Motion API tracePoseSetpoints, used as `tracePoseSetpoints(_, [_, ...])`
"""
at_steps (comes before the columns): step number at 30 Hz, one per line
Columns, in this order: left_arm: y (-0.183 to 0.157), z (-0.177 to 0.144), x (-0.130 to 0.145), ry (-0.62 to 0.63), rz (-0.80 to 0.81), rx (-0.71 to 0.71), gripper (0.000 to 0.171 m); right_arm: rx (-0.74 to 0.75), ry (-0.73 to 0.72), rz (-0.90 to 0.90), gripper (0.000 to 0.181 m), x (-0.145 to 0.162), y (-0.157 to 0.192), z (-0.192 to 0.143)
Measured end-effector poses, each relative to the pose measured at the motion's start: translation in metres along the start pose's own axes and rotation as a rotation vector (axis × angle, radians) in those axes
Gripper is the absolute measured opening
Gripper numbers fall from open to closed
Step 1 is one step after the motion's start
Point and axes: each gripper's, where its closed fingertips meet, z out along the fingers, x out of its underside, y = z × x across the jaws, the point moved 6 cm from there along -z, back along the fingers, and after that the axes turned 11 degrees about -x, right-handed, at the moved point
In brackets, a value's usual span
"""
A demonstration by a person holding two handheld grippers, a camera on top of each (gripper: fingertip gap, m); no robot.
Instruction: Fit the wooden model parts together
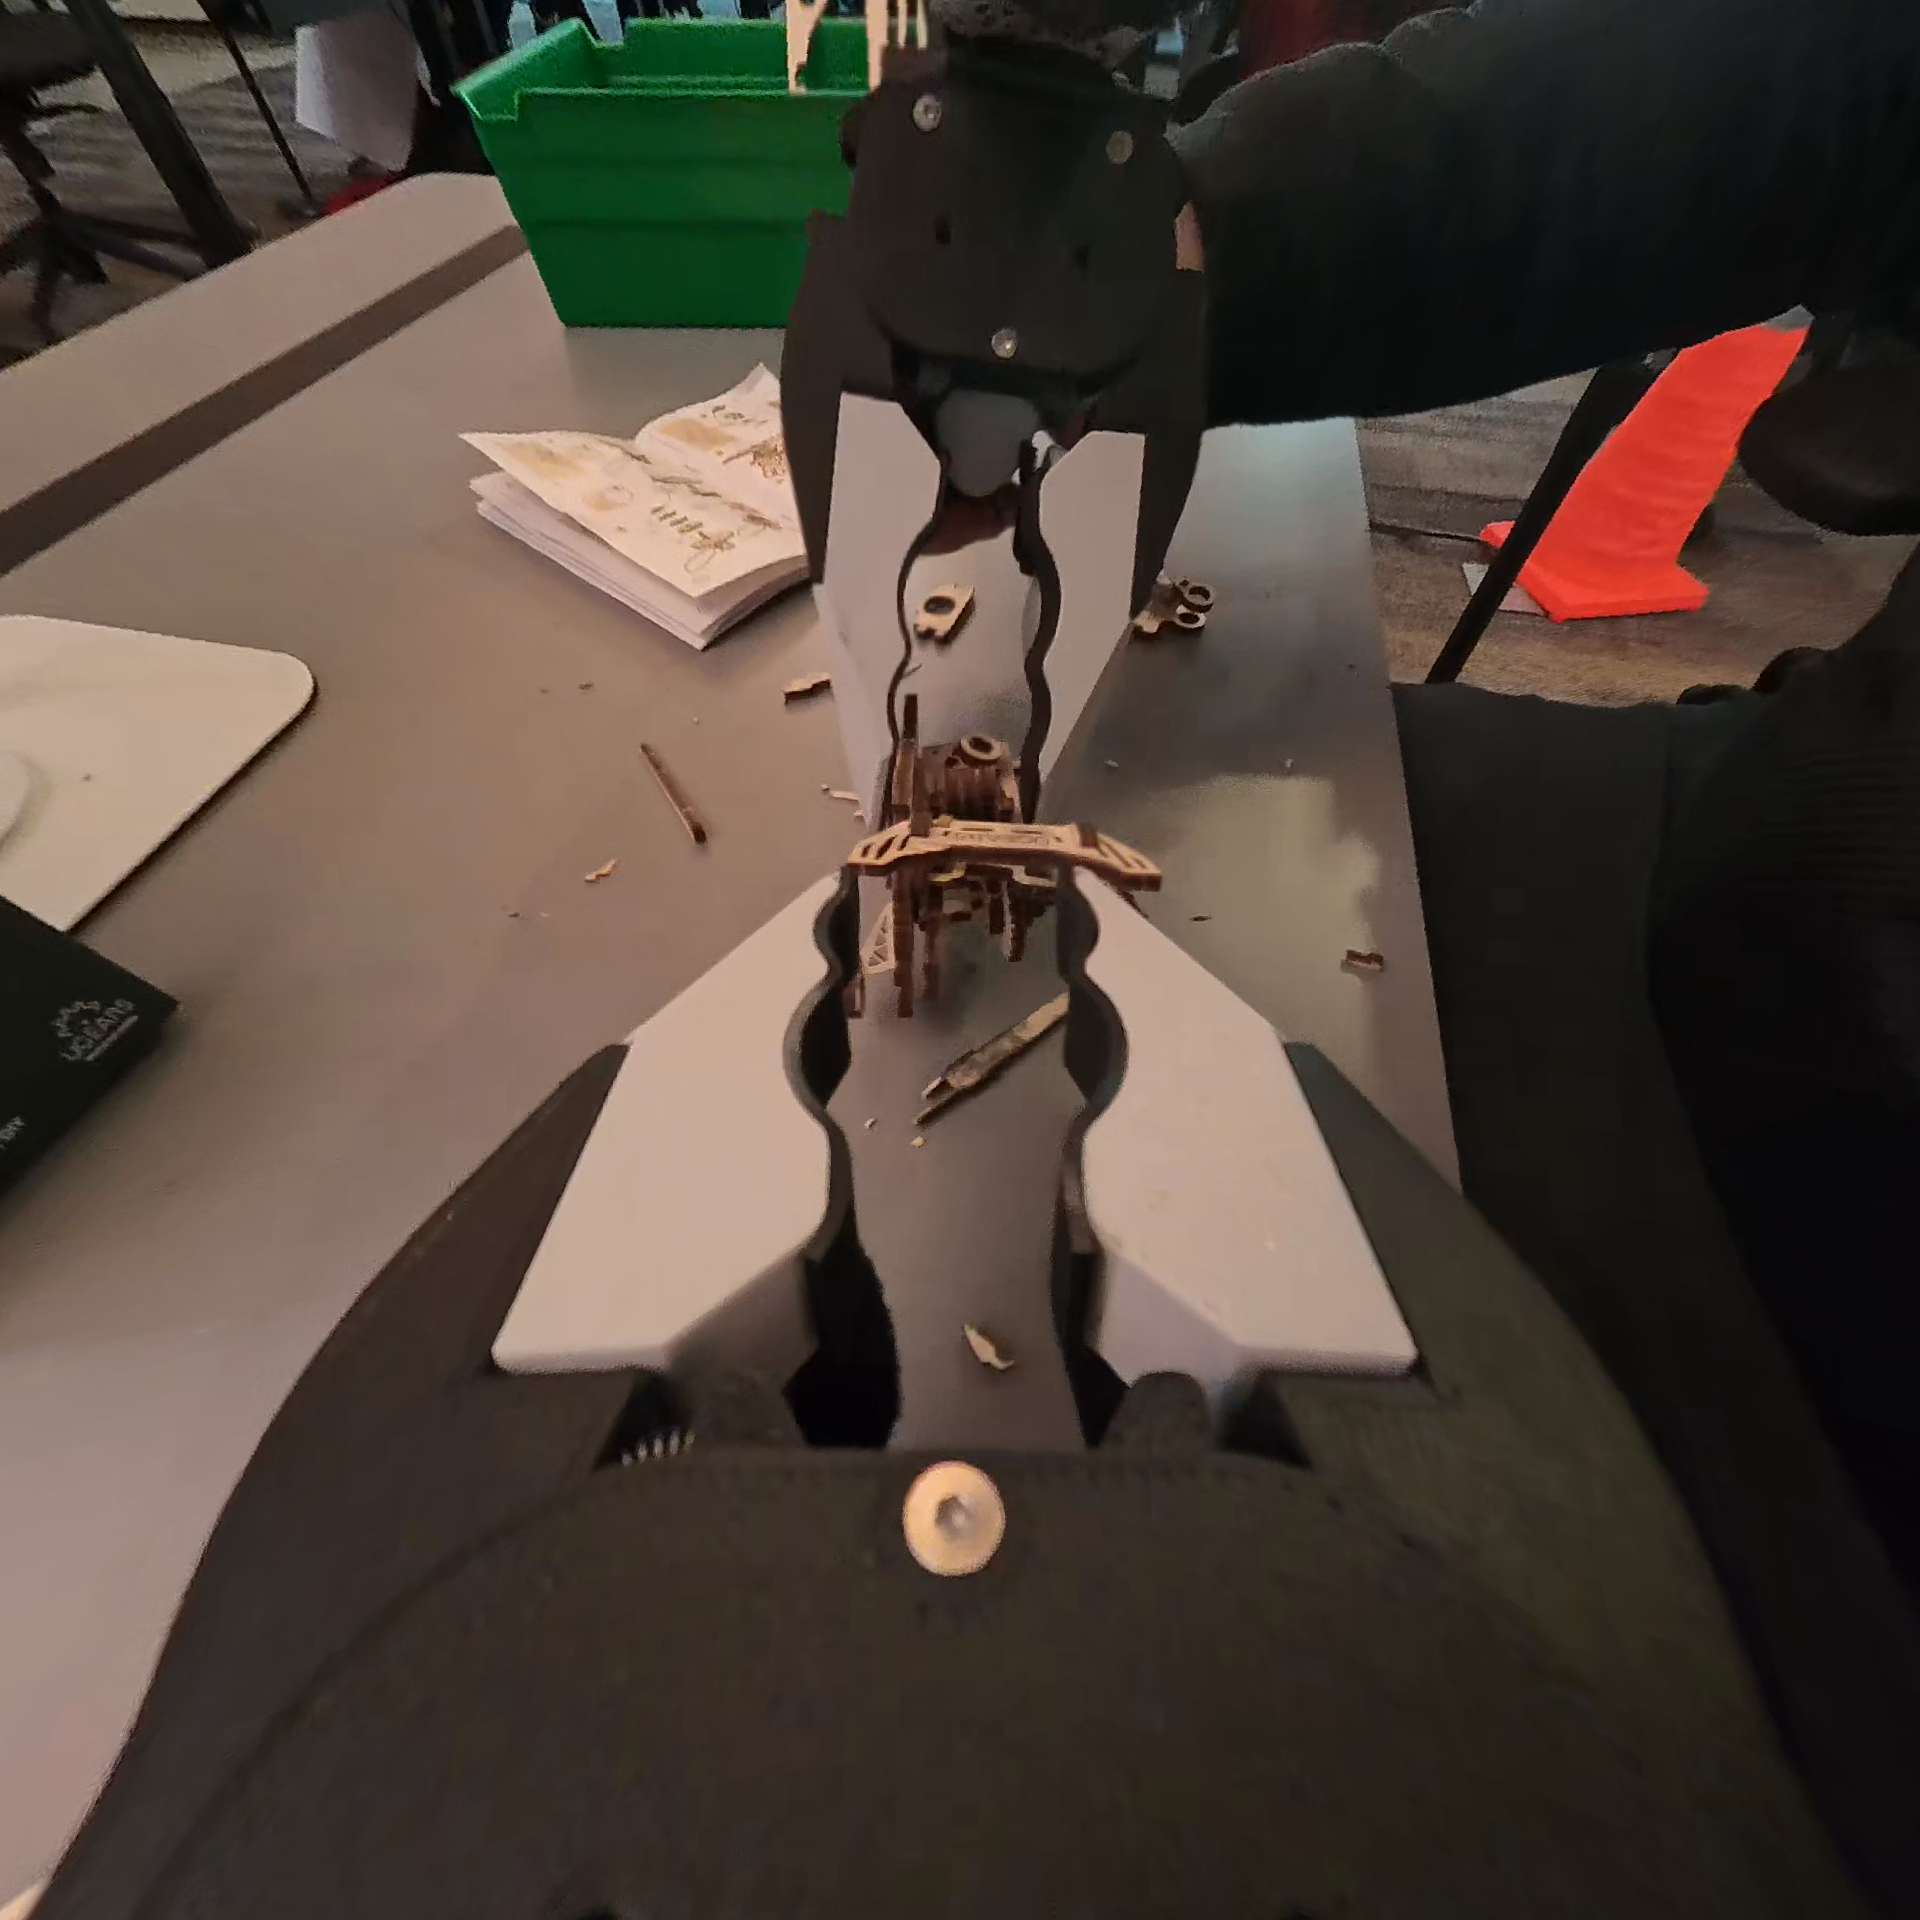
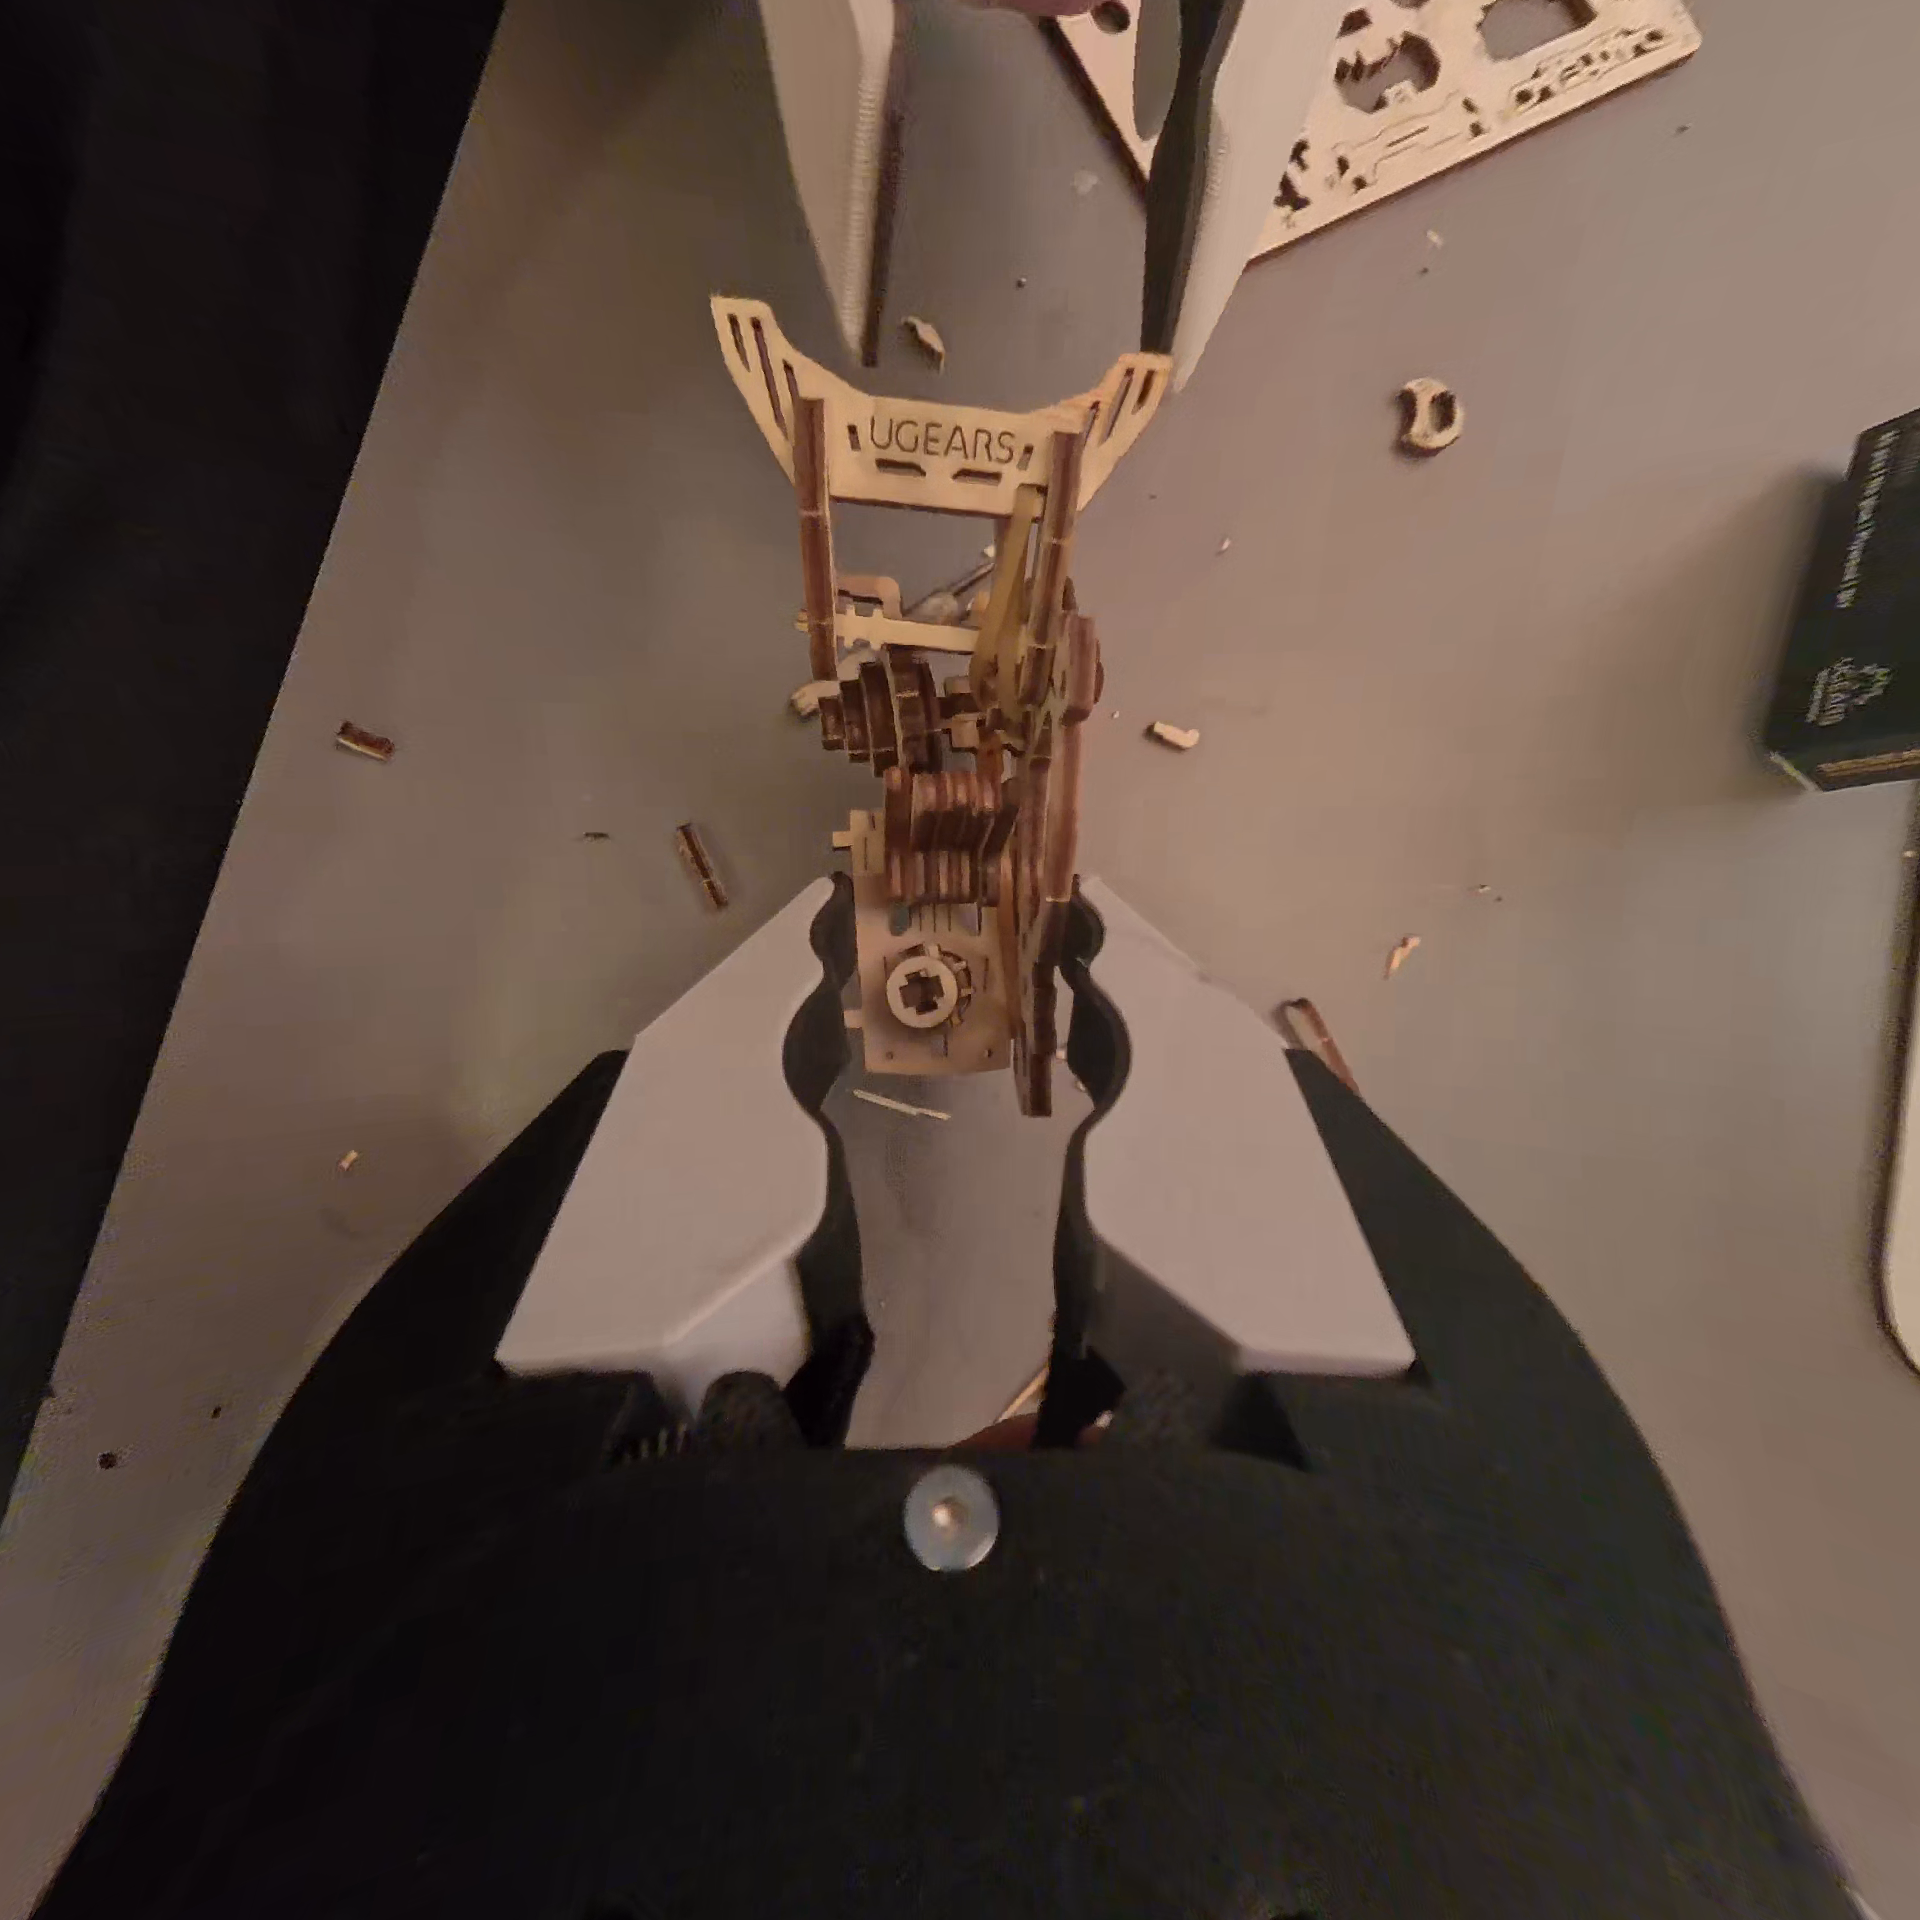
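Right gripper is clamped on the wooden model: both fingertips pinch the model's lower block, the one with the round hub, and the gear stack and the curved crossbar stick out beyond the tips. Model is held up off the grey table, not resting on it.

Left gripper faces it head-on. Its fingers are parted, tips flanking the model's crossbar end; I can't tell whether they touch the wood. In the left wrist view the right gripper comes down from above, gripping the far end of the wooden model, a gloved hand behind it.

On the table under and around the model: a thin wooden strip between the left fingers, a wooden stick to the left, scattered wood chips. Farther out: open instruction booklet, two small loose wooden parts near the far edge, green plastic bin at the back, white pad at the left, dark box at the right in the right wrist view, punched-out plywood sheet top right. Orange cone-like object sits on the floor past the table.
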Motion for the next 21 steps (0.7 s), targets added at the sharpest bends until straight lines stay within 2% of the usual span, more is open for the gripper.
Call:
tracePoseSetpoints(10, [-0.006, 0.012, 0.009, 0.069, 0.000, 0.007, 0.044, -0.030, 0.021, 0.029, 0.037, 0.013, -0.001, 0.013])
tracePoseSetpoints(15, [-0.009, 0.013, 0.011, 0.081, -0.001, 0.007, 0.045, -0.017, 0.033, 0.038, 0.048, 0.014, -0.001, 0.010])
tracePoseSetpoints(18, [-0.006, 0.008, 0.012, 0.088, -0.007, -0.008, 0.047, 0.001, 0.029, 0.053, 0.056, 0.015, 0.000, 0.001])
tracePoseSetpoints(21, [-0.002, -0.006, 0.007, 0.058, -0.024, -0.048, 0.048, 0.079, -0.012, 0.101, 0.060, 0.016, 0.003, -0.028])
